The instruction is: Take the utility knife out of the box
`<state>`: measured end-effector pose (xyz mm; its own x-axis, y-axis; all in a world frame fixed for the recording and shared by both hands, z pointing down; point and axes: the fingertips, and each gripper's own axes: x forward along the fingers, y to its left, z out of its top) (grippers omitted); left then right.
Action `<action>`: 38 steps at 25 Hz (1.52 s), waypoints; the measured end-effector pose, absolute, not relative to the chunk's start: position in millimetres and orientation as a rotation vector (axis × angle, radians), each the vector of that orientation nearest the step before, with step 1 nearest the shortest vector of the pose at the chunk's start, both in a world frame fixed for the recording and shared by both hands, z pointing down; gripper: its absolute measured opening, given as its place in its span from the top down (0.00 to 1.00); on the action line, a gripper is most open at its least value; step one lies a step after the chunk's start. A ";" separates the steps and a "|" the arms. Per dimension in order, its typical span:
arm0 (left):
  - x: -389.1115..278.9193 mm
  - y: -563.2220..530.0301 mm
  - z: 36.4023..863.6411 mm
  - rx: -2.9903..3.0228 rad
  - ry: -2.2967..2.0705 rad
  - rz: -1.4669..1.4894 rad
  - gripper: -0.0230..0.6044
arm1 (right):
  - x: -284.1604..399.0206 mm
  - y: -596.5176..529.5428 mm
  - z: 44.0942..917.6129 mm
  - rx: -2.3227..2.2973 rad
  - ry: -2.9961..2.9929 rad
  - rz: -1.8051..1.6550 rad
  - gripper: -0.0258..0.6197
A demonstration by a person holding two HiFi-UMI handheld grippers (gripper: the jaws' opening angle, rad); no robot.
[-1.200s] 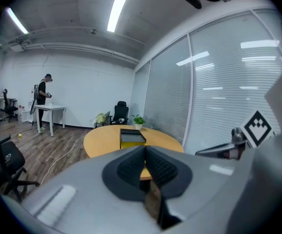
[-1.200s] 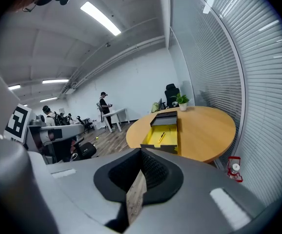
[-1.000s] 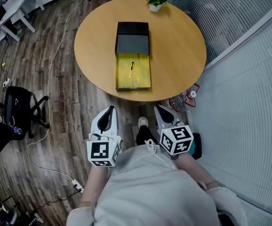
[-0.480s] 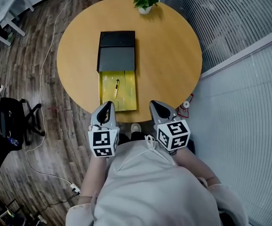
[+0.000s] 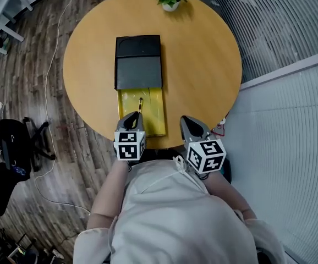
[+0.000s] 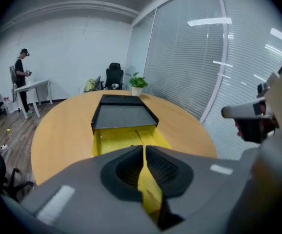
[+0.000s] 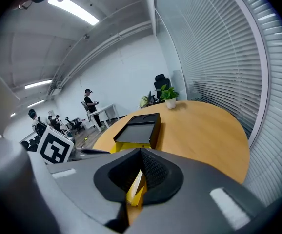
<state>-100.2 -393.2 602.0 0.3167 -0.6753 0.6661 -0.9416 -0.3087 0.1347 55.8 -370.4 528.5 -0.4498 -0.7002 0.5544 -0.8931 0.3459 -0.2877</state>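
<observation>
Although both grippers hover at the near edge of the table, the knife isn't touched yet.
Round wooden table [image 5: 203, 65] has the flat black box [image 5: 138, 65] on it with its yellow inner tray [image 5: 160, 114] slid out toward the person, so the opening part looks done. The slim utility knife [image 5: 140, 104] lies loose in that tray, just beyond the left gripper [image 5: 133, 115]. Left jaws are pretty much together, only just starting to crack open, with nothing between them. The right gripper [image 5: 187, 120] sits at the table rim beside the tray, jaws closed on nothing. Grabbing the knife and lifting it out is all left to do, I'd say. No brand or label I can read on the box or knife, and the gripper cubes only carry black-and-white square markers.
</observation>
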 end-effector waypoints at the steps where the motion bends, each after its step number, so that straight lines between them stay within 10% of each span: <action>1: -97.2 -398.2 612.6 2.071 -1.377 0.725 0.91 | 55.2 -375.1 531.3 1.423 -2.265 0.821 0.96; 8: -92.5 -434.2 661.4 2.024 -1.269 0.930 0.76 | 41.0 -393.0 550.1 1.449 -2.204 0.884 0.96; 38: -93.2 -472.8 603.2 2.176 -1.315 0.835 0.85 | 37.8 -433.7 527.4 1.537 -2.217 0.806 0.96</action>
<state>-93.2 -472.8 603.2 0.3584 -0.6164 0.7011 -0.8967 -0.4363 0.0748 37.8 -433.7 527.4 -0.3671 -0.7457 0.5561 -0.9287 0.2600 -0.2643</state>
